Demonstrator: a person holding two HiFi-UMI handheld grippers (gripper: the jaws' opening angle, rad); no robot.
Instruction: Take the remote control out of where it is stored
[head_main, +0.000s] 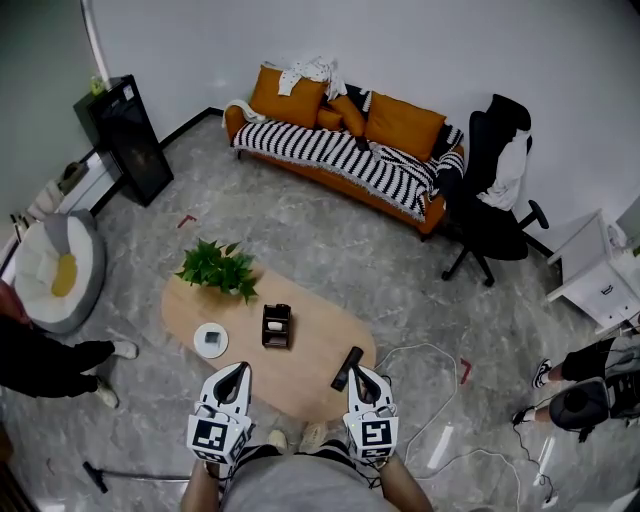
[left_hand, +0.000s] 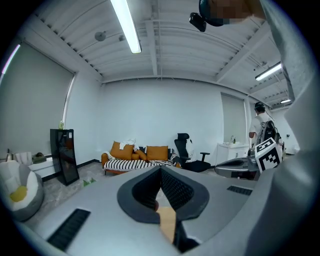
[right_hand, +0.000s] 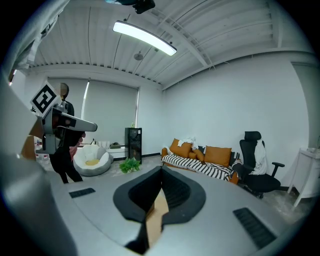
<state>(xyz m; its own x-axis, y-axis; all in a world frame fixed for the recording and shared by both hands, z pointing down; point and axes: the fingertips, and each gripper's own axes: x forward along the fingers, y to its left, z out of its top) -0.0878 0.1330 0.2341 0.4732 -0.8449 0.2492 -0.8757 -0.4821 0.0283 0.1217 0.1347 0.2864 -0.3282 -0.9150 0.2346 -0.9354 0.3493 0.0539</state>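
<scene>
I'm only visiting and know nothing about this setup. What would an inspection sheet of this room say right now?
Surface: oval wooden table on a grey stone-look floor.
Job's things: black remote control lies flat on the table by the right gripper; a dark storage box stands mid-table.
Clutter: potted plant; small white round dish.
Grippers: left gripper and right gripper are both shut and empty, at the table's near edge.
Cables: a white cable loops on the floor right of the table.
Surroundings: orange sofa with a striped blanket, black office chair, white beanbag, people at the edges.
</scene>
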